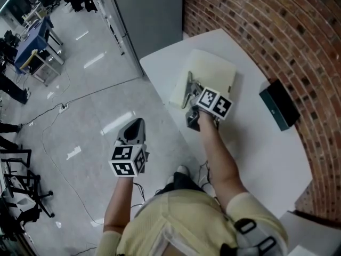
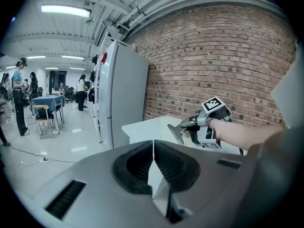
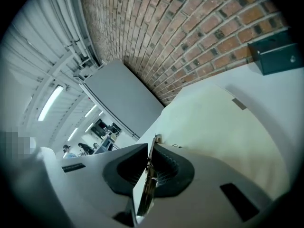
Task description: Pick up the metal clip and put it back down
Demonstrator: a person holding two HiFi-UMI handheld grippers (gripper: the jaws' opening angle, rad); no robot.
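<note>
The right claw (image 3: pixel 150 151) is clenched on the metal clip (image 3: pixel 146 194) over the cream pad (image 1: pixel 213 71) on the white worktop (image 1: pixel 250 137); the left claw (image 2: pixel 153 148) is closed on nothing.

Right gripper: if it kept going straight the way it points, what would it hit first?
Most likely the cream pad on the white table, lying just ahead of the right gripper. The metal clip clamped in its jaws sticks out in front, so it would probably touch first; depth is unclear.
</note>
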